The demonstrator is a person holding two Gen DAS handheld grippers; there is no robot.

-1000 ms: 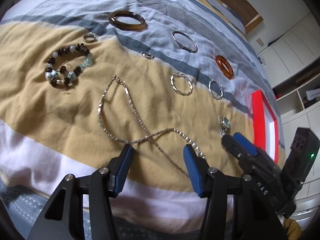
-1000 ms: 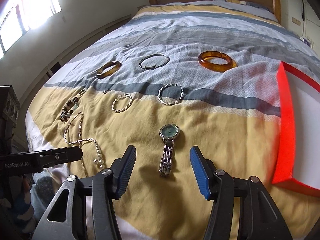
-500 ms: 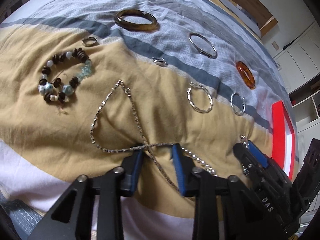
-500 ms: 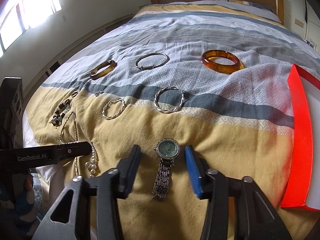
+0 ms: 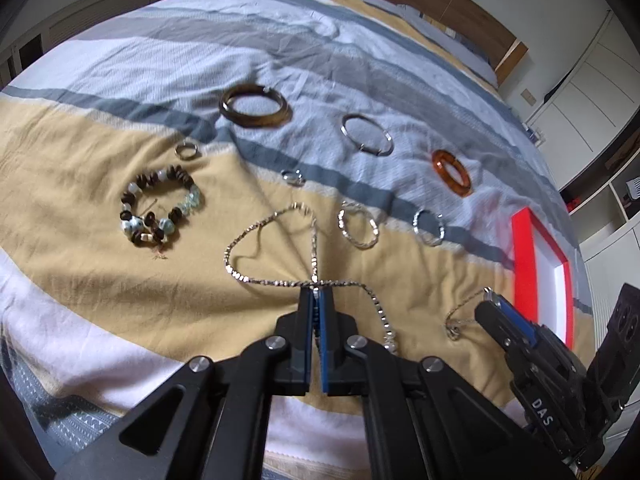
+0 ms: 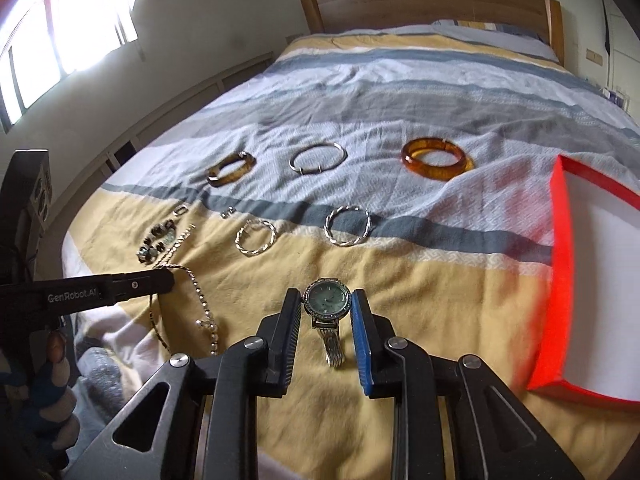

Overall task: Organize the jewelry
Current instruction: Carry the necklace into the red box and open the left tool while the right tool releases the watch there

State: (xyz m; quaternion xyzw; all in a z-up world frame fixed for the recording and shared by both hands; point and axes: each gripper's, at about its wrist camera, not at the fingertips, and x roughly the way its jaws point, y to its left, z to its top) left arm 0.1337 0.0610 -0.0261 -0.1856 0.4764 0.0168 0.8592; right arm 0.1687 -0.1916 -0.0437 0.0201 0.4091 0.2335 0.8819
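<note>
My left gripper (image 5: 316, 298) is shut on a silver chain necklace (image 5: 272, 224) where its strands cross, and the loop is raised off the bedspread. My right gripper (image 6: 326, 300) has its jaws closed in against the sides of a silver watch (image 6: 327, 299) with a green face; its band (image 6: 333, 346) lies between the fingers. The right gripper also shows in the left wrist view (image 5: 494, 306), with the watch band dangling at its tip. The red box (image 6: 560, 264) with a white inside lies to the right.
On the striped bedspread lie a beaded bracelet (image 5: 160, 210), a brown bangle (image 5: 254, 106), an amber bangle (image 6: 436, 158), a thin silver bangle (image 6: 318, 158), two twisted silver hoops (image 6: 256, 236) (image 6: 347, 225) and small rings (image 5: 187, 150). The wooden headboard (image 6: 432, 4) stands at the far end.
Both grippers have closed. The left one shut on the necklace at its crossing and lifted it. The right one closed in on the watch.
</note>
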